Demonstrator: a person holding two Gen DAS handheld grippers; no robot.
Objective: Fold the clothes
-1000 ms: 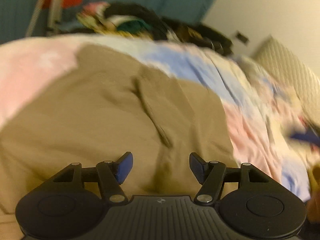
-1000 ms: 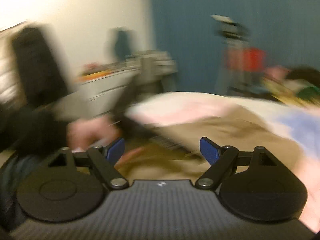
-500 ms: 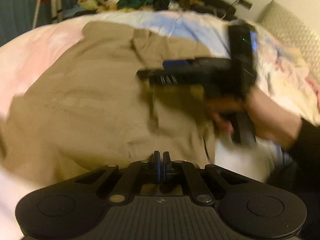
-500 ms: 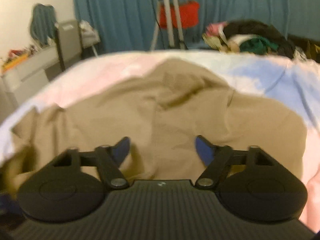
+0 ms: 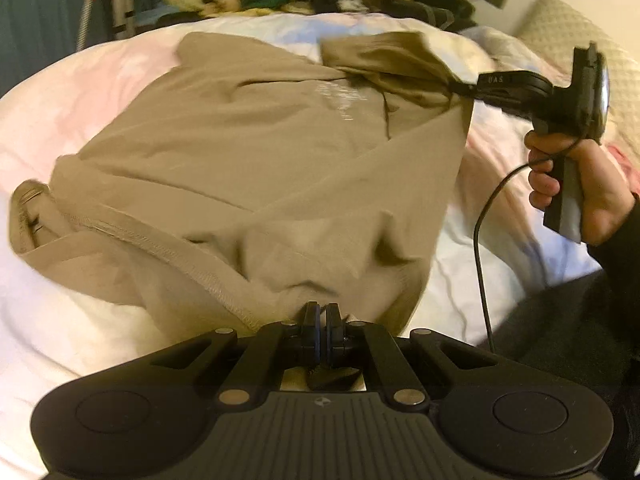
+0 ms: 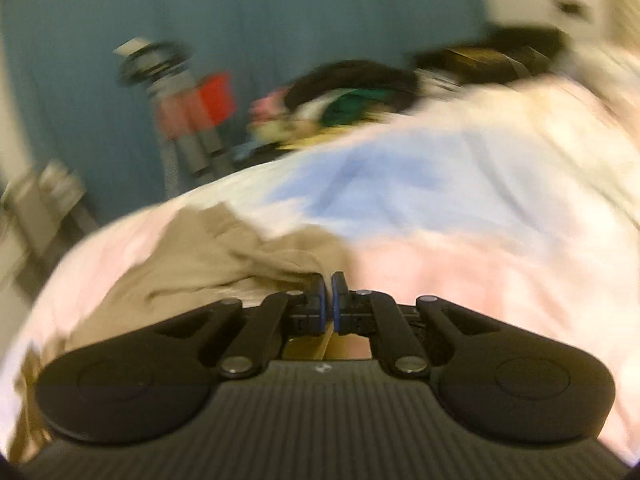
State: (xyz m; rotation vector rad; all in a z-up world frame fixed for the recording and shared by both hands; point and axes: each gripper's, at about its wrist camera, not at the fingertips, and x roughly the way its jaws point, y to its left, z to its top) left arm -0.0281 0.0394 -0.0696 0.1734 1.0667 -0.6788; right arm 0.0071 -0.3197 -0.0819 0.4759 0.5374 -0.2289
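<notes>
- Left claw (image 5: 320, 330) pinching tan shirt (image 5: 248, 148) hem at 6 o'clock.
- Right claw (image 6: 327, 306) pinching its 2 o'clock corner.
- Step: first fold; next, likely carry both corners across.

Tan shirt (image 5: 248, 152) lay spread and wrinkled on the bed, a faint pale print on its chest. Near hem, stitched edge showing, bunched right at the left tool's tips; far right corner was lifted off the bed, pulled taut toward the right tool's tips.
</notes>
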